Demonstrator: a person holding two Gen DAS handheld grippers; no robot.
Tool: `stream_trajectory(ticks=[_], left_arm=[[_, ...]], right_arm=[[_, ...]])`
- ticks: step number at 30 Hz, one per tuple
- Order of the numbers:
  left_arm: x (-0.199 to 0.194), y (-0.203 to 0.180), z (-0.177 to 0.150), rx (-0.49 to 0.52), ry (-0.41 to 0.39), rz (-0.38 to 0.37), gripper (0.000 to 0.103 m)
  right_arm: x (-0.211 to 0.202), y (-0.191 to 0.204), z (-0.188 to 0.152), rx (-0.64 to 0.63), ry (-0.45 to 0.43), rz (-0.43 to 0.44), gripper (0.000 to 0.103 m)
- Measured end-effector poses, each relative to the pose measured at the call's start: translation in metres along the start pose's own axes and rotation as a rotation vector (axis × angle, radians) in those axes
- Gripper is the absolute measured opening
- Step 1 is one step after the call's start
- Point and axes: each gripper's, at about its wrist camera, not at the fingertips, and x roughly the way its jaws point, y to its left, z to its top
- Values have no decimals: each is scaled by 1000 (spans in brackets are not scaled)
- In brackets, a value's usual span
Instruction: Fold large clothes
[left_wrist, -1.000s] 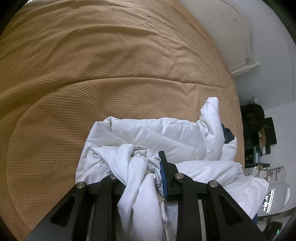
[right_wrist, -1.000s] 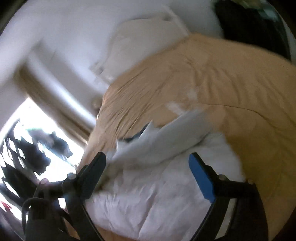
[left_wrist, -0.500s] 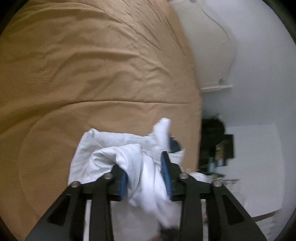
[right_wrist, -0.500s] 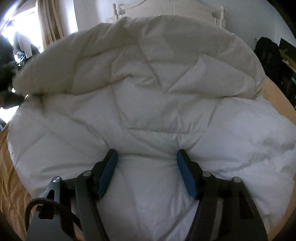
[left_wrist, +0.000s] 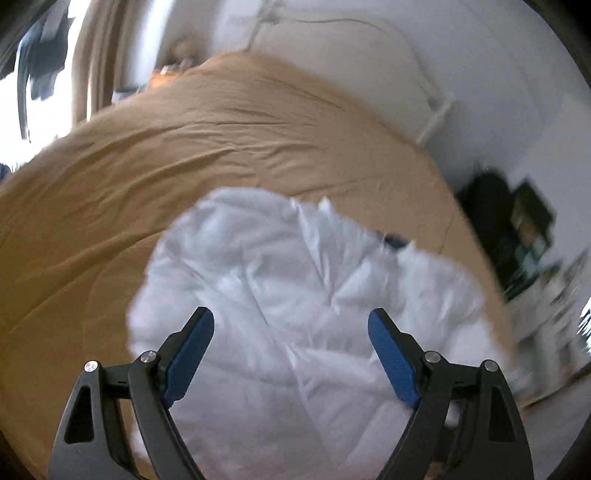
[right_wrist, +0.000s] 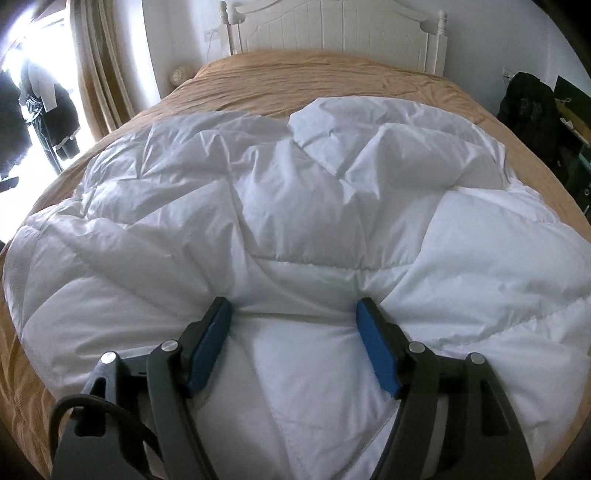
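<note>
White headboard (right_wrist: 332, 33) shows sharply only in right view; left gripper (left_wrist: 290, 332), jaws just opening, hangs over coat (left_wrist: 295, 295), holding nothing; right gripper (right_wrist: 293, 325), jaws spread and just reopening slightly, presses into coat (right_wrist: 295, 203).

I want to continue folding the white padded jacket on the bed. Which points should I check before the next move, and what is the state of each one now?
1. Left gripper has let go of the jacket: ok. Its jaws have just been opening and stand wide, above the fabric, with nothing pinched between them.
2. Right gripper has a firm hold: cannot tell. Its pads press into the padding at both sides, but a real pinch is not clear.
3. Jacket lies fully on the bedspread: cannot tell; its near edge is out of view.
4. Jacket lies flat: not ok; it is puffed and creased.
5. Free room on the bed toward the headboard: ok.
</note>
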Motion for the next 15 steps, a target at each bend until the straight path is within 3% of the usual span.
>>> stream_trajectory(ticks=[2, 4, 6, 10, 13, 15], left_arm=[[35, -10, -20, 91, 51, 111, 86], [68, 5, -36, 104, 118, 197, 88], [68, 15, -42, 84, 79, 170, 91], [69, 11, -41, 108, 90, 201, 93], [69, 12, -42, 104, 91, 203, 94], [69, 13, -43, 115, 95, 200, 94]], right_arm=[[2, -1, 2, -3, 4, 0, 72], [3, 2, 5, -15, 15, -3, 72], [-12, -4, 12, 16, 21, -23, 67], [-47, -4, 54, 22, -67, -28, 67], [-21, 0, 90, 6, -21, -37, 67], [15, 4, 109, -8, 59, -77, 67]])
